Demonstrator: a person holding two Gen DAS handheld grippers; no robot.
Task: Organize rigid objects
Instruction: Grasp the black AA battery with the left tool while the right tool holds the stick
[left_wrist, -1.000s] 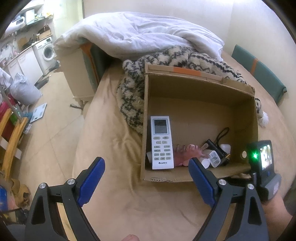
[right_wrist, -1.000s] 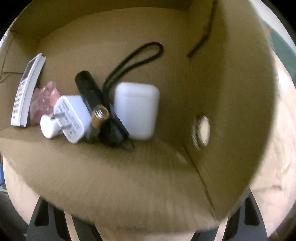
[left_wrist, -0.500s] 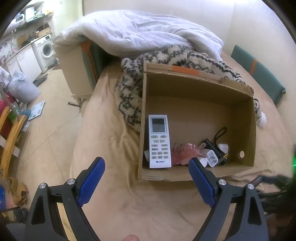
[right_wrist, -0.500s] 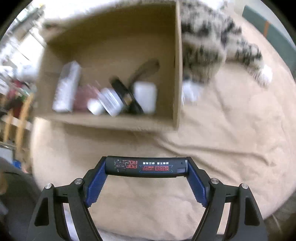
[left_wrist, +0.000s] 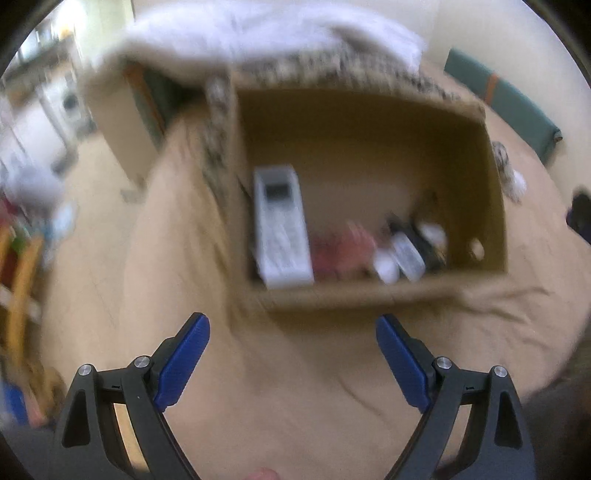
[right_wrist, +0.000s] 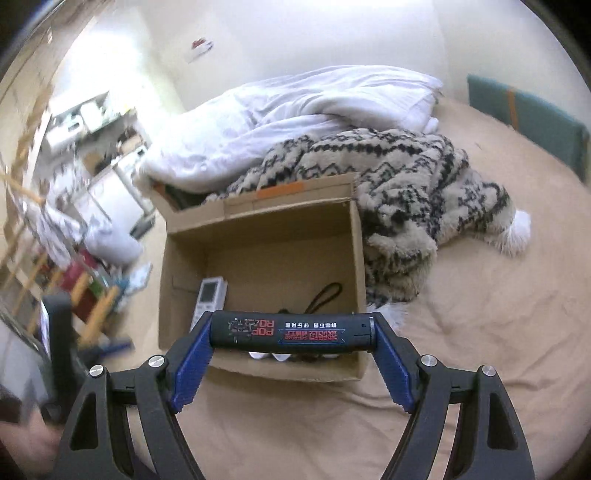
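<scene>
Right gripper (right_wrist: 291, 332) fingers clamping black cylindrical printed tube (right_wrist: 291, 331) above open brown cardboard box (right_wrist: 258, 221), left gripper (left_wrist: 291, 325) fingers wide apart, empty

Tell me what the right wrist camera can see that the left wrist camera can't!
Only the right wrist view shows the black tube with red print, gripped end to end in the right tool, plus the patterned blanket sharply. Only the left wrist view shows the open, empty left tool, a pink item and white pieces in the box, though blurred. Both show the cardboard box, the white remote inside it, and the white duvet.
</scene>
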